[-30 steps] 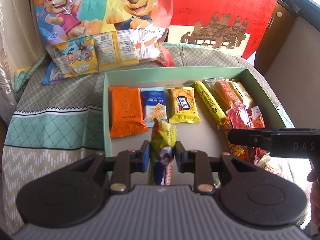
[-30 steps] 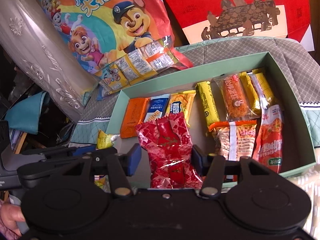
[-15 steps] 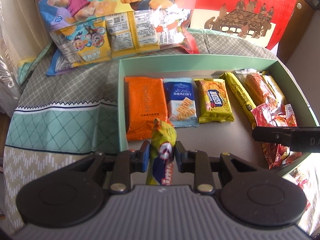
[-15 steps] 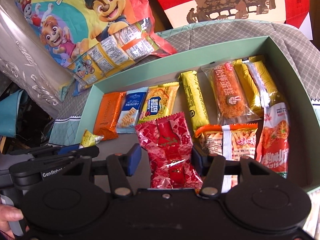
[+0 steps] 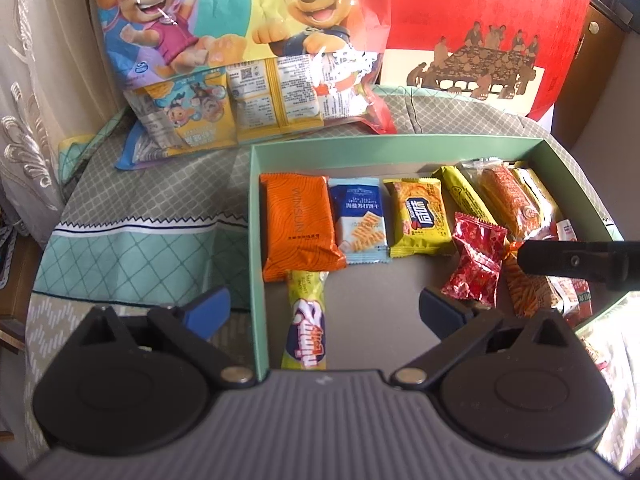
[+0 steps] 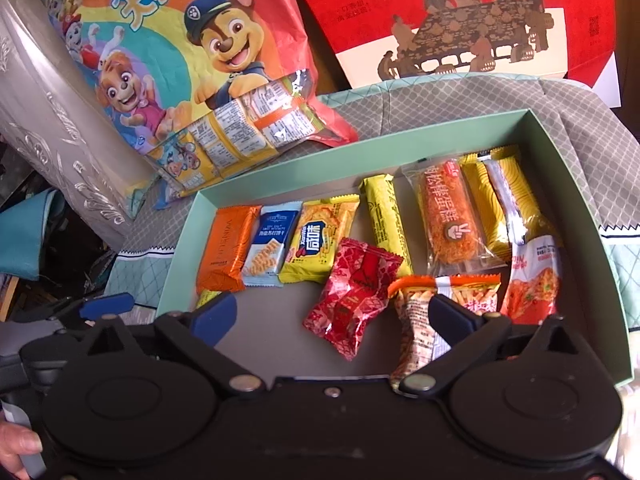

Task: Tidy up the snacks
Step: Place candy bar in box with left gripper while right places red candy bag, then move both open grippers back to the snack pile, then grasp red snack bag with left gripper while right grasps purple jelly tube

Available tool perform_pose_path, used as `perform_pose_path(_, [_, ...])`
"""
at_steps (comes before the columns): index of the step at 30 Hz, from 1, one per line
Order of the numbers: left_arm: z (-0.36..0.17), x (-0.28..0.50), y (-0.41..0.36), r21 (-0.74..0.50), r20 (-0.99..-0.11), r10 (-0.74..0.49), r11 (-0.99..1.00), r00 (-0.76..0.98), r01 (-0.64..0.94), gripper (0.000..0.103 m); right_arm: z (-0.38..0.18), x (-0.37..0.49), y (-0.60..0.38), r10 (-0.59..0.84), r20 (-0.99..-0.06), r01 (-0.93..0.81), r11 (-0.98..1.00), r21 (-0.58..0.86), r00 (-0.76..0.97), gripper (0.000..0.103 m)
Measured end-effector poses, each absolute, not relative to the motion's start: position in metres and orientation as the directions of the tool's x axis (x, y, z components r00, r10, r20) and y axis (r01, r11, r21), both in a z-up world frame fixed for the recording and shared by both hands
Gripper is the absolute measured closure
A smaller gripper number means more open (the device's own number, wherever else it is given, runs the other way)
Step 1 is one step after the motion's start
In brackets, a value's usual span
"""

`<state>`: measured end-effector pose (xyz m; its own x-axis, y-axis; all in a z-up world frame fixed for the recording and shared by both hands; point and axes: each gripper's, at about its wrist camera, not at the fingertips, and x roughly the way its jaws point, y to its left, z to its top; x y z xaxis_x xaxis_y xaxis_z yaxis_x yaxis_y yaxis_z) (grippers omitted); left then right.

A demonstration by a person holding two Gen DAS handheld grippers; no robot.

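Snacks lie in a shallow green box (image 5: 256, 240) on a tabletop covered with a patterned cloth (image 5: 132, 216). Back row, from the box's left wall: orange packet (image 5: 300, 224), blue-and-white cracker packet (image 5: 360, 220), yellow biscuit packet (image 5: 420, 216), long yellow bar (image 5: 466, 196), clear-wrapped orange cake roll (image 5: 506, 196).

Yellow wafer bar (image 5: 308, 320) lies flat on the box floor in front of the orange packet, lengthwise, close to the left wall. Left gripper (image 5: 324, 312): jaws have just been opening and stand wide apart, one finger outside the box wall, one over the floor; the bar lies between them, untouched by either pad.

Red candy packet (image 6: 352, 300) lies on the box floor mid-box, just in front of the yellow biscuit packet, beside a clear packet of orange sticks (image 6: 440, 300). Right gripper (image 6: 332, 312): jaws have just been opening, spread wide, the red packet between them but free of the pads.

Behind the box: a large cartoon-dog gift bag (image 5: 240, 40) and a red printed carton (image 5: 500, 40).
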<state>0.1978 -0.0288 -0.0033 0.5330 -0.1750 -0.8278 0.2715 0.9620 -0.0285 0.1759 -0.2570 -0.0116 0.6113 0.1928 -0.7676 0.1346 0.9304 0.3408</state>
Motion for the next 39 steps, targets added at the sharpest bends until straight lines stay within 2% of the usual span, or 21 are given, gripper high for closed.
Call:
perform_pose_path(15, [-0.011, 0.121, -0.01, -0.086, -0.86, -0.213, 0.956, 0.463, 0.279, 0.0, 0.003, 0.113, -0.238, 0.233, -0.757, 0.082, 0.932, 0.352, 0.61, 0.0])
perform_pose_path(23, [-0.025, 0.069, -0.031, -0.064, -0.891, -0.233, 0.914, 0.39, 0.402, 0.0, -0.008, 0.076, -0.239, 0.258, -0.768, 0.085, 0.923, 0.376, 0.586, 0.0])
perform_pose_path(29, [-0.038, 0.038, -0.056, -0.096, -0.912, -0.286, 0.846, 0.295, 0.524, 0.0, -0.023, 0.051, -0.252, 0.256, -0.783, 0.13, 0.911, 0.392, 0.567, 0.0])
perform_pose_path(35, [-0.056, 0.028, -0.067, -0.115, -0.931, -0.281, 0.833, 0.235, 0.541, 0.001, -0.035, 0.035, -0.263, 0.253, -0.795, 0.17, 0.899, 0.404, 0.552, 0.0])
perform_pose_path(37, [-0.063, 0.029, -0.067, -0.119, -0.938, -0.268, 0.844, 0.22, 0.523, 0.004, -0.038, 0.031, -0.265, 0.247, -0.796, 0.177, 0.899, 0.401, 0.552, 0.0])
perform_pose_path(39, [-0.067, 0.031, -0.065, -0.131, -0.939, -0.273, 0.846, 0.208, 0.517, 0.015, -0.042, 0.03, -0.267, 0.241, -0.8, 0.187, 0.898, 0.398, 0.55, 0.0])
